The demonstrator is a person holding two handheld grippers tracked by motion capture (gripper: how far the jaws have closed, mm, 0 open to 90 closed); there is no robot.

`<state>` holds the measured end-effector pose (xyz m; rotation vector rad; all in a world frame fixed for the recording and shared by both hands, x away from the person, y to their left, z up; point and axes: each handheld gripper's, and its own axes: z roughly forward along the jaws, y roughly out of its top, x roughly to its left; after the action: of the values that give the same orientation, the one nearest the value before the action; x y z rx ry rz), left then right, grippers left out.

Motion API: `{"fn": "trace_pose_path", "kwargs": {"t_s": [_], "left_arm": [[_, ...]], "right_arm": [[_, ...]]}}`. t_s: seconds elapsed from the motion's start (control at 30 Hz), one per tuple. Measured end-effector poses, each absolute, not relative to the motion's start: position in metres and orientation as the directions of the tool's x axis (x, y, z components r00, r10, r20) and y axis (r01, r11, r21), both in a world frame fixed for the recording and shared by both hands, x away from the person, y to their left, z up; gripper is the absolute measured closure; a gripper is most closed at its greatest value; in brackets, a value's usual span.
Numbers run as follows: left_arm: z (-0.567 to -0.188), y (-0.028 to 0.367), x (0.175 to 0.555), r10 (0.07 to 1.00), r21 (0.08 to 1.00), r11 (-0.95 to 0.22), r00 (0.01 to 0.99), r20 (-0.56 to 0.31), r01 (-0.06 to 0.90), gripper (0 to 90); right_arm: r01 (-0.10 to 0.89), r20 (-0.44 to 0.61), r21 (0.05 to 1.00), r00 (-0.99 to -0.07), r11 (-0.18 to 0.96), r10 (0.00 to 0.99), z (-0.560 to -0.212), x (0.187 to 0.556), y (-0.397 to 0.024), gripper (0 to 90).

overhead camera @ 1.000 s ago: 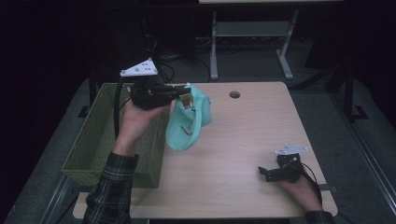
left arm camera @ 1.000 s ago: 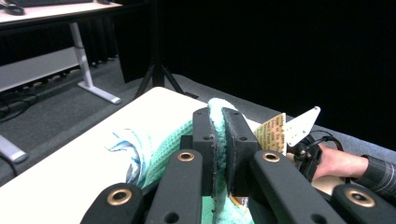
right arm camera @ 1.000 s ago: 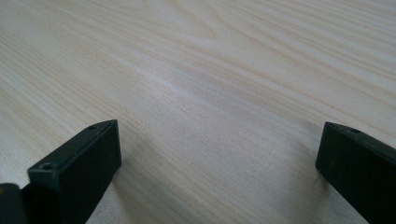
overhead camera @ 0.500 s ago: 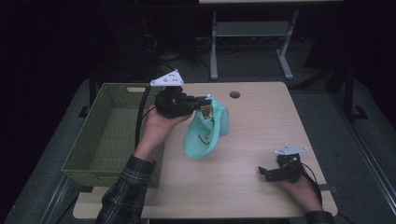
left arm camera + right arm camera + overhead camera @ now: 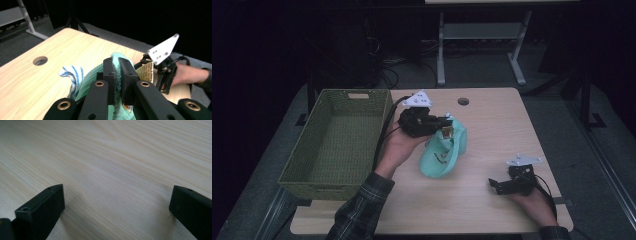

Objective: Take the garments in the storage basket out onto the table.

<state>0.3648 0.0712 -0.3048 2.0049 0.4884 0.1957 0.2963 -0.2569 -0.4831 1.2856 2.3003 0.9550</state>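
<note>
One soft, light green cloth (image 5: 443,152) hangs limp from your left claw (image 5: 117,75), clamped on its top fold, its lower end on the desk (image 5: 492,125) beside the basket (image 5: 337,140). Expect sagging, so grip bunched folds; your right claw (image 5: 115,202) rests open on the desk.

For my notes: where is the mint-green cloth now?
In the high view, the mint-green cloth hangs near the table's middle, pinched by the left gripper, right of the green woven basket.

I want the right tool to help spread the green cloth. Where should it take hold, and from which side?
Probably the cloth's low free end, lying on the table nearest the open right tool. Come in level from the right; the left tool already pinches the top fold.
</note>
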Motion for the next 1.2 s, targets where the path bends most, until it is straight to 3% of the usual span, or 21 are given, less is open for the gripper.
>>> {"fn": "trace_pose_path", "kwargs": {"t_s": [1.2], "left_arm": [[-0.446, 0.018, 0.352, 0.364, 0.693, -0.646, 0.927, -0.089, 0.320, 84.1]], "right_arm": [[0.617, 0.030, 0.695, -0.537, 0.369, 0.843, -0.483, 0.296, -0.257, 0.0]]}}
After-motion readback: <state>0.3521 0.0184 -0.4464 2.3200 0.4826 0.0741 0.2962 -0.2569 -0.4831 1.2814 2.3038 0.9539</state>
